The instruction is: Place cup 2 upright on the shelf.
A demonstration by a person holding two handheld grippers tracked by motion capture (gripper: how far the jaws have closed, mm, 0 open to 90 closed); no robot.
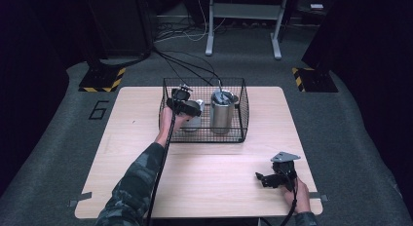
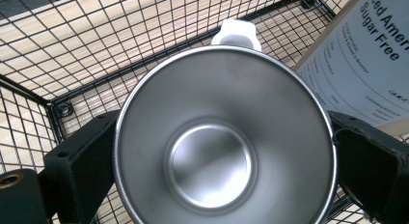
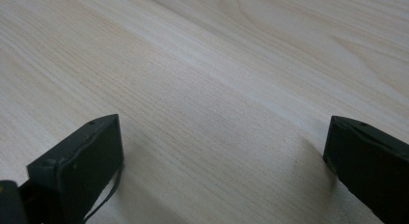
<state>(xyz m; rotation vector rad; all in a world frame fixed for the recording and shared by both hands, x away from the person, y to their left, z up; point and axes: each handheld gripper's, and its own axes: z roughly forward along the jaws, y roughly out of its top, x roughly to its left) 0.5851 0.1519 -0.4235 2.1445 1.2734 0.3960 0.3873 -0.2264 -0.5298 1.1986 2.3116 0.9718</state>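
two cups sit in the wire basket (image 1: 242, 109); left gripper (image 2: 224, 151) grasps the steel cup (image 2: 224, 137), lift pending; right gripper (image 1: 267, 179) rests released on the table (image 1: 204, 177).

A grey label (image 2: 366, 64) on the container at the basket's right side reads "Sugar Free" – above it, cut-off "…ced Amer…". The floor beside the table's far-left corner bears a "6" (image 1: 99, 109).

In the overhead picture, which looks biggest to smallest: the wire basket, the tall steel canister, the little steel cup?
1. wire basket
2. tall steel canister, standing inside the basket
3. steel cup, beside the canister, partly hidden by the left gripper
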